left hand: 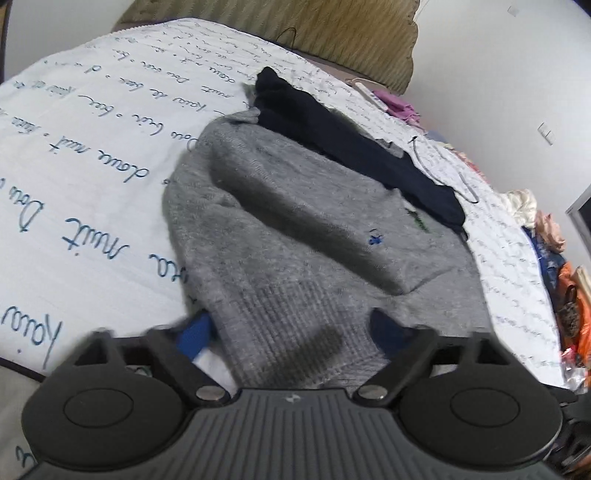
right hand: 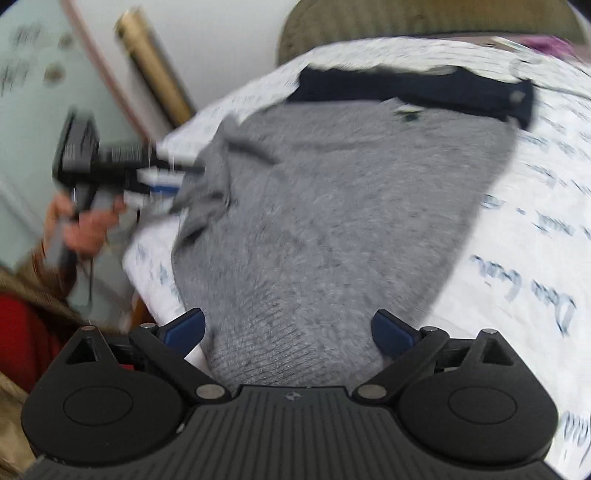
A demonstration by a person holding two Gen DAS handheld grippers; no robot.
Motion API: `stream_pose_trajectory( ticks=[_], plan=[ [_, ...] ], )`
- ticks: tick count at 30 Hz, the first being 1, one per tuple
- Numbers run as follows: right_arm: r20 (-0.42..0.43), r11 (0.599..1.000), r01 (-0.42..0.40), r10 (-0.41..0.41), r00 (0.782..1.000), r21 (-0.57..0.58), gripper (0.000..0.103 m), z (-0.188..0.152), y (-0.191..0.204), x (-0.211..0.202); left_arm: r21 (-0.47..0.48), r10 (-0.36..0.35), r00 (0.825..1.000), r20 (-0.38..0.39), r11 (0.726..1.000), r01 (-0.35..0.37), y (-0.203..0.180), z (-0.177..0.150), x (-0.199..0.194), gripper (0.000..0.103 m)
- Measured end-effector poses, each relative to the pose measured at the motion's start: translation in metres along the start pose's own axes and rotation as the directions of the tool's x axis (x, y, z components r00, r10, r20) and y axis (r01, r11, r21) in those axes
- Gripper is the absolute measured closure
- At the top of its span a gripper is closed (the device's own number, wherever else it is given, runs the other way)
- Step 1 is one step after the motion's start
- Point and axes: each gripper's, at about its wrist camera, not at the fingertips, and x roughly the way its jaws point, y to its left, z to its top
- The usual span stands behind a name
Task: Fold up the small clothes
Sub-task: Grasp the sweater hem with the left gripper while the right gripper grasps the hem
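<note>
A grey knitted sweater (left hand: 295, 221) lies on a white bedspread with blue handwriting (left hand: 92, 147). One part is folded over its middle. My left gripper (left hand: 295, 332) is open, its blue-padded fingers either side of the ribbed hem. In the right wrist view the sweater (right hand: 332, 221) fills the middle. My right gripper (right hand: 291, 328) is open over the ribbed edge. The left gripper (right hand: 162, 177) shows there too, at the sweater's left edge, held by a hand. A dark navy garment (left hand: 354, 147) lies folded past the sweater, also in the right wrist view (right hand: 424, 92).
An olive ribbed cushion (left hand: 332, 29) stands at the head of the bed. A pile of coloured clothes (left hand: 554, 251) lies along the bed's right side. A wire hanger (left hand: 443, 170) rests beside the navy garment. A rolled tube (right hand: 155, 62) leans on the wall.
</note>
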Motion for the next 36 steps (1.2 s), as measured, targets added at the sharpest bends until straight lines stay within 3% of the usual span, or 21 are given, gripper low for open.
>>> stream_pose_trajectory(
  ticks=[2, 5, 6, 9, 14, 18, 21, 22, 23, 25, 28, 31, 33, 35, 36],
  plan=[
    [0.068, 0.994, -0.018, 0.011, 0.998, 0.111, 0.005, -0.005, -0.015, -0.013, 0.008, 0.051, 0.999, 0.007, 0.999, -0.051, 0.001, -0.001, -0.001, 0.053],
    [0.130, 0.969, 0.017, -0.050, 0.990, 0.245, 0.005, -0.017, -0.036, -0.023, -0.011, 0.080, 0.997, 0.002, 0.997, -0.080, 0.008, -0.002, -0.004, 0.088],
    [0.137, 0.960, 0.027, -0.068, 0.988, 0.277, 0.005, -0.022, -0.041, -0.025, -0.014, 0.071, 0.997, -0.008, 0.997, -0.072, 0.011, -0.002, -0.005, 0.094],
    [0.164, 0.948, -0.001, -0.054, 0.985, 0.318, 0.004, -0.030, -0.045, -0.026, 0.006, 0.063, 0.998, -0.008, 0.998, -0.063, 0.011, -0.007, -0.012, 0.098],
    [0.151, 0.943, -0.136, 0.094, 0.984, 0.303, 0.008, -0.032, -0.037, -0.013, 0.007, 0.062, 0.998, 0.029, 0.998, -0.063, 0.017, -0.011, -0.038, 0.099],
    [0.155, 0.920, -0.251, 0.213, 0.965, 0.300, 0.011, -0.034, -0.025, 0.000, -0.021, 0.149, 0.985, 0.087, 0.989, -0.148, 0.035, -0.008, -0.065, 0.099],
    [0.180, 0.900, -0.266, 0.215, 0.960, 0.346, 0.020, -0.033, -0.029, 0.007, -0.023, 0.251, 0.961, 0.114, 0.968, -0.250, 0.046, -0.009, -0.073, 0.099],
    [0.185, 0.894, -0.264, 0.208, 0.960, 0.361, 0.023, -0.032, -0.030, 0.009, -0.033, 0.255, 0.962, 0.097, 0.967, -0.253, 0.051, -0.010, -0.071, 0.099],
    [0.185, 0.894, -0.252, 0.194, 0.963, 0.371, 0.029, -0.032, -0.031, 0.008, -0.044, 0.228, 0.971, 0.073, 0.973, -0.225, 0.057, -0.011, -0.069, 0.098],
    [0.183, 0.894, -0.240, 0.181, 0.966, 0.378, 0.033, -0.034, -0.030, 0.008, -0.085, 0.165, 0.986, 0.040, 0.983, -0.161, 0.066, -0.013, -0.063, 0.098],
    [0.190, 0.890, -0.234, 0.171, 0.967, 0.392, 0.033, -0.033, -0.027, 0.009, -0.069, 0.152, 0.986, 0.063, 0.987, -0.148, 0.068, -0.009, -0.056, 0.095],
    [0.206, 0.877, -0.241, 0.167, 0.964, 0.417, 0.033, -0.033, -0.029, 0.010, -0.029, 0.092, 0.995, 0.047, 0.995, -0.091, 0.073, 0.002, -0.047, 0.078],
    [0.208, 0.871, -0.239, 0.162, 0.965, 0.430, 0.031, -0.033, -0.031, 0.013, -0.021, 0.039, 0.999, 0.032, 0.999, -0.038, 0.077, 0.009, -0.041, 0.055],
    [0.195, 0.876, -0.225, 0.153, 0.969, 0.427, 0.031, -0.033, -0.030, 0.013, -0.004, -0.024, 0.999, 0.025, 1.000, 0.024, 0.076, 0.012, -0.036, 0.041],
    [0.192, 0.878, -0.219, 0.148, 0.970, 0.426, 0.031, -0.032, -0.028, 0.014, 0.009, -0.042, 0.999, 0.018, 0.999, 0.041, 0.072, 0.013, -0.034, 0.041]
  ],
)
